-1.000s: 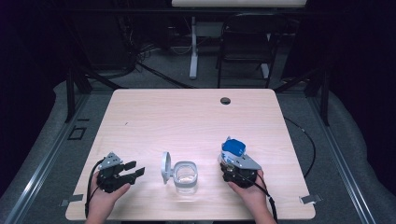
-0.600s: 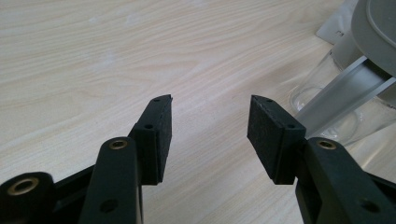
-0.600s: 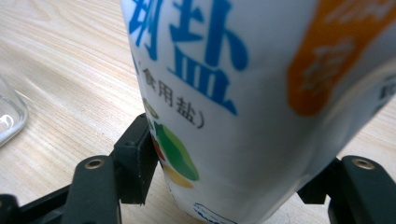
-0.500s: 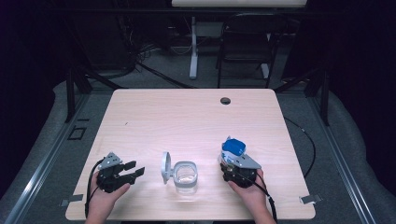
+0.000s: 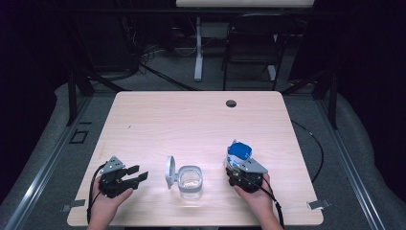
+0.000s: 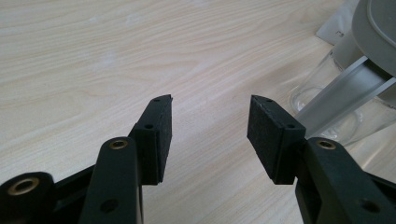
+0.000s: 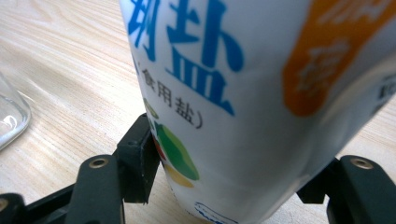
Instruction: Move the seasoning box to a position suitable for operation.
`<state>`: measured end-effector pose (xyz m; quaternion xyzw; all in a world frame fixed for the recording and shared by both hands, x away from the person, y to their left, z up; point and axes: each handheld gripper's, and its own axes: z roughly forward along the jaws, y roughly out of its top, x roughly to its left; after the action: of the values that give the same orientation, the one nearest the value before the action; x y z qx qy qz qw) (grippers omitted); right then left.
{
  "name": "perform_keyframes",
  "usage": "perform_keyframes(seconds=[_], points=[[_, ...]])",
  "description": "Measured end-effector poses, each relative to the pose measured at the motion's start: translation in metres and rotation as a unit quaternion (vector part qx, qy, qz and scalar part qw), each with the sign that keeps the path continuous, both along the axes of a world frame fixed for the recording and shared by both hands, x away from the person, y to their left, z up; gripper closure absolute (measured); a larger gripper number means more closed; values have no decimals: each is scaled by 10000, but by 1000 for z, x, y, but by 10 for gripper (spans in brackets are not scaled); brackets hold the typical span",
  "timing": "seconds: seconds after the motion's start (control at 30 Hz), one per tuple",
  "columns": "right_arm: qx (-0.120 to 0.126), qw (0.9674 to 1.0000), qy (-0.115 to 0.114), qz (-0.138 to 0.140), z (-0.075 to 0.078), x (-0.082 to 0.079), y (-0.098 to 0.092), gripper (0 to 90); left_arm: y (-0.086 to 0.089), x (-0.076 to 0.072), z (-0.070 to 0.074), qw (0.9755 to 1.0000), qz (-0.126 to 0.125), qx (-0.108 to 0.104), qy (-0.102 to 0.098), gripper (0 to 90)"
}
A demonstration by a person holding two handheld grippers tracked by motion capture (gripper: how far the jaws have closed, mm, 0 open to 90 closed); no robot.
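A white salt container with a blue cap (image 5: 239,151) stands at the front right of the wooden table (image 5: 191,120). My right gripper (image 5: 236,166) is shut on its lower body. In the right gripper view both jaws press the container's (image 7: 243,70) sides, my right gripper (image 7: 233,161) low on it. A clear glass jar (image 5: 190,181) sits at front centre, its hinged grey lid (image 5: 169,171) swung open to the left. My left gripper (image 5: 139,174) rests at the front left, open and empty, left of the jar. In the left gripper view the open left gripper (image 6: 210,121) faces bare wood, with the jar (image 6: 336,107) at right.
A black cable hole (image 5: 231,103) marks the table's far edge. A chair (image 5: 249,43) and desk legs stand on the floor beyond it. Bare wood stretches across the table's middle and back. The jar's edge (image 7: 9,116) shows left of the salt container.
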<state>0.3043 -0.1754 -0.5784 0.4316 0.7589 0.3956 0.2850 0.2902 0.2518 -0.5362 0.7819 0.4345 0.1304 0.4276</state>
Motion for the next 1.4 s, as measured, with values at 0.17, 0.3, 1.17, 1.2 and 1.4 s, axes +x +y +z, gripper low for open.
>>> perform_keyframes(seconds=[0.17, 0.3, 1.17, 1.2, 1.4], points=[[35, 10000, 24, -45, 0, 0, 1, 358, 1, 0, 0, 10000, -12, 21, 13, 503], [38, 10000, 47, -40, 1, 1, 0, 359, 1, 0, 0, 10000, 0, 7, 18, 504], [-72, 9999, -50, 143, 0, -2, -1, 376, 1, 0, 1, 10000, 7, 29, -15, 503], [-86, 9998, -64, 152, 0, -2, -1, 377, 1, 0, 1, 10000, 10, 22, -7, 503], [-25, 9998, -91, 167, 0, -3, -2, 381, 0, 1, 0, 10000, -15, 30, 12, 502]])
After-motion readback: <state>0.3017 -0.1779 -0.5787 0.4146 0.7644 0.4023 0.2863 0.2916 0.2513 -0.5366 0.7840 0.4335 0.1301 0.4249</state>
